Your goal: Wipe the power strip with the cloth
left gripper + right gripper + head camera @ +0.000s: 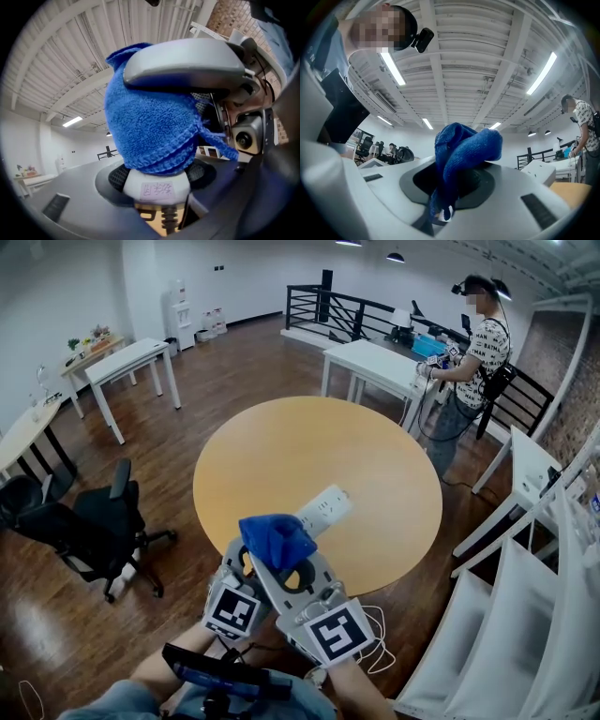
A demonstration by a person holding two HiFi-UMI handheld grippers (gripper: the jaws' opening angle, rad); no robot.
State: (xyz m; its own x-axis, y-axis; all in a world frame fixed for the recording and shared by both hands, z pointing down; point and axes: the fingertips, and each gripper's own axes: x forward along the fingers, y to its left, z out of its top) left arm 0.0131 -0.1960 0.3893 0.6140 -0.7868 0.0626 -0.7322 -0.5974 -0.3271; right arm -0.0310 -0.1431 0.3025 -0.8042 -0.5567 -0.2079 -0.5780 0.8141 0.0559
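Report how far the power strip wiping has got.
Done: the left gripper clamps the power strip by its cord end, held above the table, and the right gripper clamps the cloth. In hand: the cloth lies on the strip near the grippers. Left: the rest of its length; wiped parts cannot be told.

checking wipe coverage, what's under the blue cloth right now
Under the cloth is one end of the white power strip, gripped by the left gripper; a labelled bit and its cord show below. The far end sticks out over the table. The covered stretch can't be seen.
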